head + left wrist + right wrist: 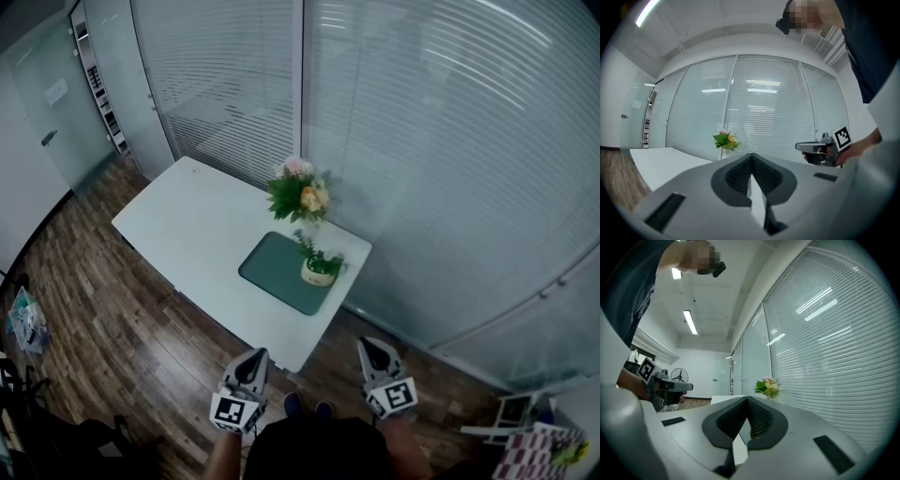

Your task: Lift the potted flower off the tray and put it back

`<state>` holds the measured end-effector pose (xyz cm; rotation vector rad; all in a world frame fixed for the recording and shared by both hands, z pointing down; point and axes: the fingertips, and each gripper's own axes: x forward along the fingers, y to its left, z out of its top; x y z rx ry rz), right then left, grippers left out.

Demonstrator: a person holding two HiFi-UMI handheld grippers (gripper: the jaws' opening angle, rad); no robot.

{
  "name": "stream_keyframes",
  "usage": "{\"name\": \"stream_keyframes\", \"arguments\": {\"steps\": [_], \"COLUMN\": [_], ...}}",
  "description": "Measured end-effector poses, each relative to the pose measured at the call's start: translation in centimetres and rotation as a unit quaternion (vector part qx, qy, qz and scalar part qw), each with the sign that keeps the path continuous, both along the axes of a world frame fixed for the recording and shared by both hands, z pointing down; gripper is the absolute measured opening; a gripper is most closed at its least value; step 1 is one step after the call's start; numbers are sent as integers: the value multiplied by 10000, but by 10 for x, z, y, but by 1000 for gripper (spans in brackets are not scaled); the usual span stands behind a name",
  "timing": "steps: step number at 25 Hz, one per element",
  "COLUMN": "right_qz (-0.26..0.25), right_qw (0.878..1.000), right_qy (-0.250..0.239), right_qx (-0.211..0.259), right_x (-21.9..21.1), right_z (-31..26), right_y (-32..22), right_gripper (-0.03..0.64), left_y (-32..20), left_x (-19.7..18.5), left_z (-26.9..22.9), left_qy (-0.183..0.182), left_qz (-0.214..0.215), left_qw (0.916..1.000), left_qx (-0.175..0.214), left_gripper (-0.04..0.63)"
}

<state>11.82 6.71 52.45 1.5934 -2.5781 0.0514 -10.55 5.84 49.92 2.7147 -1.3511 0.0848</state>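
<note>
My left gripper (253,358) and right gripper (372,349) are both shut on nothing, held close to my body, short of the table (187,230); the pot (320,268) stands upright on the tray (270,270), well apart from them; this fits a lift still to come or a finished return; white table, bouquet (300,195) beyond the tray, wood floor (112,319), glass walls with blinds (450,141).

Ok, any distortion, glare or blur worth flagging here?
Head view: soft overall, edges bowed, tray and potted flower readable. Left gripper view: heavy fisheye, black corners, glare streaks on the blinds. Right gripper view: same fisheye, bouquet small and soft.
</note>
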Motion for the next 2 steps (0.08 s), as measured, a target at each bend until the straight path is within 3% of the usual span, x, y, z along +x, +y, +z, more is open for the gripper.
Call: {"name": "stream_keyframes", "arguments": {"steps": [2], "right_qz": [-18], "right_qw": [10000], "right_qy": [2], "right_qx": [-21], "right_x": [-3], "right_z": [-2], "right_y": [1], "right_gripper": [2], "left_y": [0], "left_x": [-1], "left_z": [0], "left_qy": [-13], "left_qz": [11], "left_qw": [10000], "left_qx": [11], "left_gripper": [6]}}
